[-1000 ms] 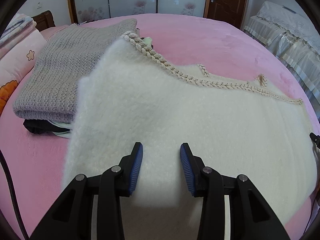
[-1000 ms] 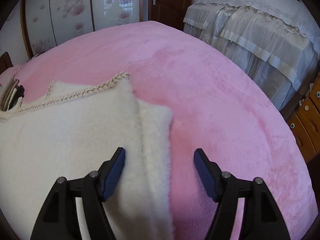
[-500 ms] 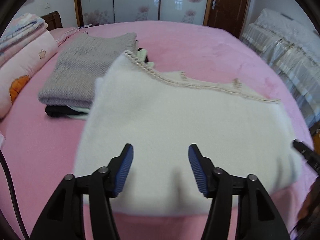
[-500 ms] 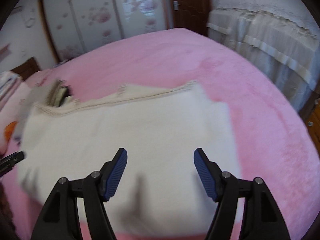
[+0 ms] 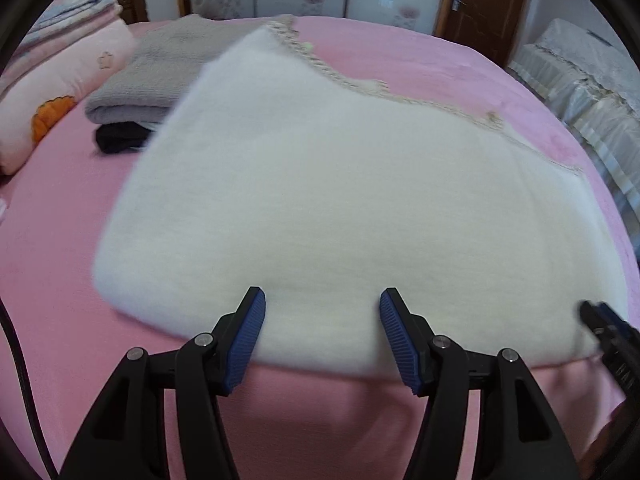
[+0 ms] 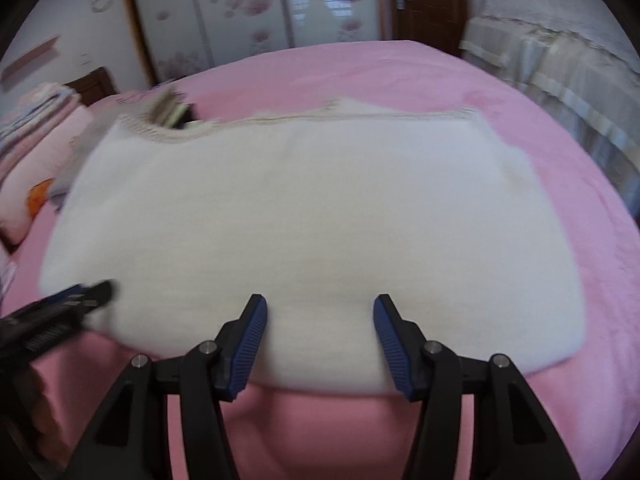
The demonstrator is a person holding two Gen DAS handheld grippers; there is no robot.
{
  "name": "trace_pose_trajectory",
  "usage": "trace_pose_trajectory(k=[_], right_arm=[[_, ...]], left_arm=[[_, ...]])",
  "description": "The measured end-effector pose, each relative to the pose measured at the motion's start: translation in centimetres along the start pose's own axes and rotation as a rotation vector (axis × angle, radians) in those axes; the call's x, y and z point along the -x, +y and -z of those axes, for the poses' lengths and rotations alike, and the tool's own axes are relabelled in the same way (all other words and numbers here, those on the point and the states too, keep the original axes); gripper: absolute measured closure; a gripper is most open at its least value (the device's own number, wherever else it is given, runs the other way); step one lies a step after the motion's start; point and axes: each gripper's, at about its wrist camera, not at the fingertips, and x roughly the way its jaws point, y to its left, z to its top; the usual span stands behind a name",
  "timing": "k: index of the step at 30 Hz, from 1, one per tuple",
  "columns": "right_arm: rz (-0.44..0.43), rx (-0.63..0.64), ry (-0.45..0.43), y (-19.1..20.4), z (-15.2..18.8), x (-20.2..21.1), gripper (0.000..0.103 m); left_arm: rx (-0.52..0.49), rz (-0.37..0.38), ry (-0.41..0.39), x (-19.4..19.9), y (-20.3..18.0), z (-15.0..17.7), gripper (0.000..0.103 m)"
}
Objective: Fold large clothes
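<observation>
The folded fluffy white sweater [image 5: 340, 208] lies flat on the pink bed [image 5: 56, 240], long axis left to right, braided trim on its far edge. The left tool [image 5: 322, 320] has opened and stands apart, empty, at the near edge; the right tool [image 6: 320, 322], just narrowing, is likewise apart and empty, now over the sweater's middle rather than its right end.

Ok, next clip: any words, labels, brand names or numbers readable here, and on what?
No readable text in either view.
Fluffy white folded garment: no label or tag showing.
Pale pink pillow: an orange cartoon motif and a flower outline, no letters.
Grey knitted folded sweater: nothing printed.
Sliding doors with pink flowers: pattern only.
</observation>
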Motion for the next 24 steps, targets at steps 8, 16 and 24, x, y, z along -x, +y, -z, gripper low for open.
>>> trace_pose_trajectory(k=[8, 16, 24], right_arm=[[0.112, -0.028, 0.023, -6.9, 1.2, -0.7, 0.056], [0.164, -0.041, 0.019, -6.2, 1.8, -0.8, 0.054], [0.165, -0.072, 0.055, -6.3, 1.4, -0.9, 0.052]], left_arm=[[0.089, -0.047, -0.006, -1.0, 6.0, 1.0, 0.044], [0.069, -0.084, 0.002, -1.1, 5.0, 0.8, 0.044], [0.098, -0.04, 0.042, -1.3, 5.7, 0.3, 0.021]])
